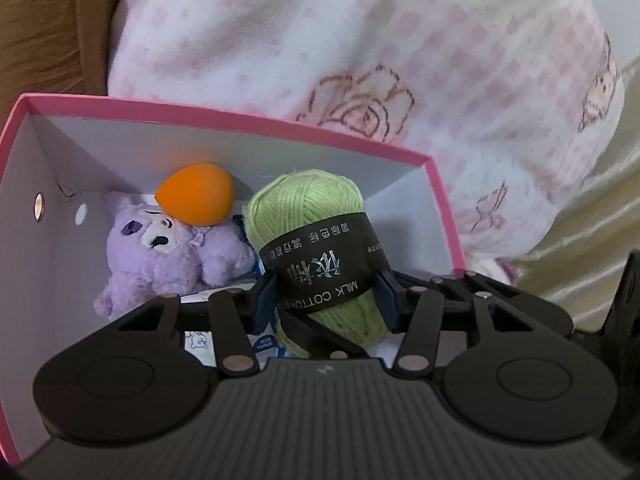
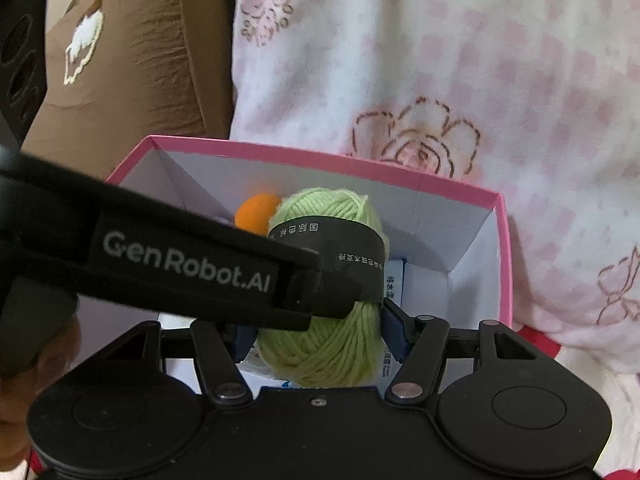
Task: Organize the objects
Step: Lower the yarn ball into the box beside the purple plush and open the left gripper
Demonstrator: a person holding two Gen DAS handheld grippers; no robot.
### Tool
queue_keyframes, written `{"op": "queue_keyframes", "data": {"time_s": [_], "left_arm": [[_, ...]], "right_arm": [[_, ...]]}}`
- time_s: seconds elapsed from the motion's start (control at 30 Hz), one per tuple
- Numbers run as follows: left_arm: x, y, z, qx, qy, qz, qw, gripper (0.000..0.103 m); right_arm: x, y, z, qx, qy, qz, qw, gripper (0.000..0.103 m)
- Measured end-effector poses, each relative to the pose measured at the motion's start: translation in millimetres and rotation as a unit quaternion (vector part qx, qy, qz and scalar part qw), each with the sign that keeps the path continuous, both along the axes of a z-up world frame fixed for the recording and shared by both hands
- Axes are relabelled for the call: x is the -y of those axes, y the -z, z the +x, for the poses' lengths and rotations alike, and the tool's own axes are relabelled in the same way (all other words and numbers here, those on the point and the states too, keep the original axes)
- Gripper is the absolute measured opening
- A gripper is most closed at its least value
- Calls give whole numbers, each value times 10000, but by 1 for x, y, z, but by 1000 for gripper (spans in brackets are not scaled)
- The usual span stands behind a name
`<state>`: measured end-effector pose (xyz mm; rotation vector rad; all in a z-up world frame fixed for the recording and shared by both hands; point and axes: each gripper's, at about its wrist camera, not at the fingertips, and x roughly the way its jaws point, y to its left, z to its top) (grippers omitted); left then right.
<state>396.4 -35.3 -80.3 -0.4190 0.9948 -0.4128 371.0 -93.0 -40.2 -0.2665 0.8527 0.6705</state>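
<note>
While seemingly tong-gripped, green yarn skein [image 1: 316, 256] inside pink box [image 1: 224, 120]

surface: pink-and-white checked blanket [image 1: 360, 60] with rose embroidery | on it: pink-rimmed box [image 1: 224, 120], white inside | beside blanket's left edge: brown cushion [image 2: 132, 72] | far right edge: cream satin cloth [image 1: 592, 240]

- The black paper band [image 1: 320, 264] around the green yarn ball [image 1: 308, 204] reads "MILK COTTON" in white, beside Chinese characters too small to make out.
- The left gripper's black finger [image 2: 192, 264], seen from the right wrist, bears "GenRobot.AI" in grey.
</note>
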Motion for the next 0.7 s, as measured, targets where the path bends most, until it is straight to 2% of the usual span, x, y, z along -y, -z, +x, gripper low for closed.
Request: {"op": "queue_keyframes", "data": {"time_s": [0.1,0.27,0.3,0.4,0.53,0.6,0.7], "left_arm": [[3,5,2,-5,8,94,10000,48],[8,2,6,145,44,128,9998,48],[9,1,8,151,58,110,9998,48],[12,2,11,142,55,69,9999,48],[10,-1,5,67,-8,80,9999,46],[8,-7,-2,156,-9,148,9998,37],[8,-7,0,119,-15,198,9997,35]], "right_arm": [[12,1,4,-239,104,242,9994,72],[18,-13,-10,267,-86,104,9996,71],[17,-15,-12,363,-144,10,9992,63],[11,-14,-12,365,-303,-145,9988,50],[7,-9,-8,484,-243,-277,9981,46],[8,-9,-5,504,-155,-223,9984,46],[18,-8,-3,356,-93,182,9992,46]]}}
